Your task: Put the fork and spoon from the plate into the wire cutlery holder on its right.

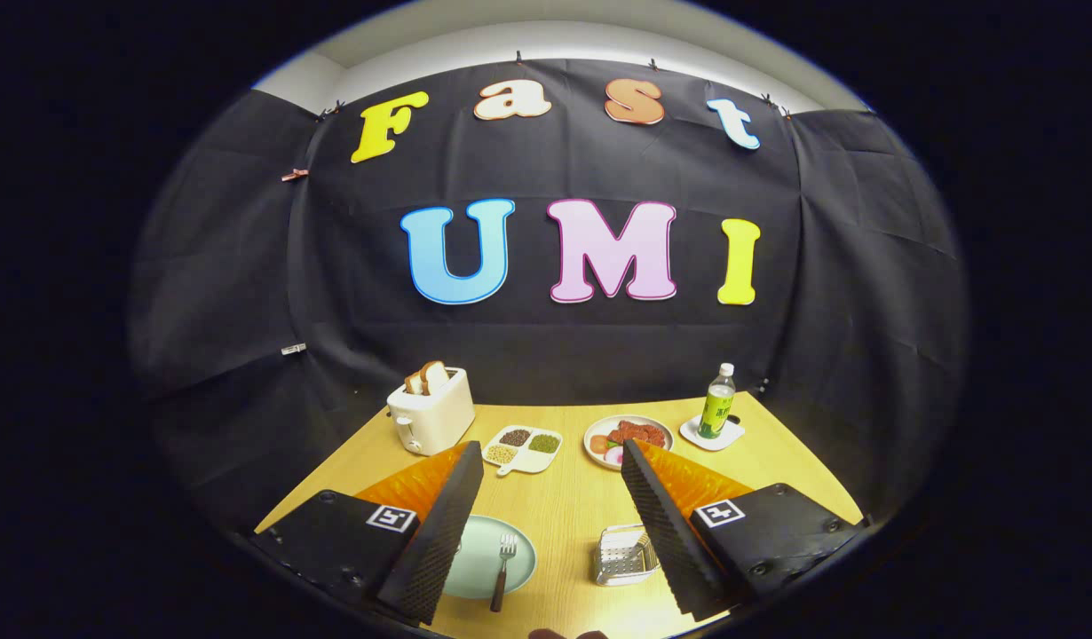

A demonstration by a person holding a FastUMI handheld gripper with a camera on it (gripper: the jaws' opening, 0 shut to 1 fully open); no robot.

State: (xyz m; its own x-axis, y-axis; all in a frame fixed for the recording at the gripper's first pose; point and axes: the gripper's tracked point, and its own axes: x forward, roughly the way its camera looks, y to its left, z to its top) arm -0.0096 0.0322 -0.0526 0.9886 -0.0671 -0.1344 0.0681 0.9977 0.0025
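Observation:
A pale green plate (pixel 477 555) lies on the wooden table, partly behind my left finger. A fork (pixel 503 568) with a dark handle rests on the plate's right side, tines pointing away from me. No spoon can be made out; the left finger may cover it. The wire cutlery holder (pixel 623 555) stands to the plate's right, beside my right finger. My gripper (pixel 551 461) hangs above the table, open wide, with nothing between its fingers; plate and holder lie below the gap.
Beyond the fingers stand a white toaster (pixel 431 413) with bread slices, a divided dish of grains (pixel 522 446), a plate of food (pixel 629 439) and a green bottle (pixel 716 404) on a white coaster. The table's edges meet the black cloth wall.

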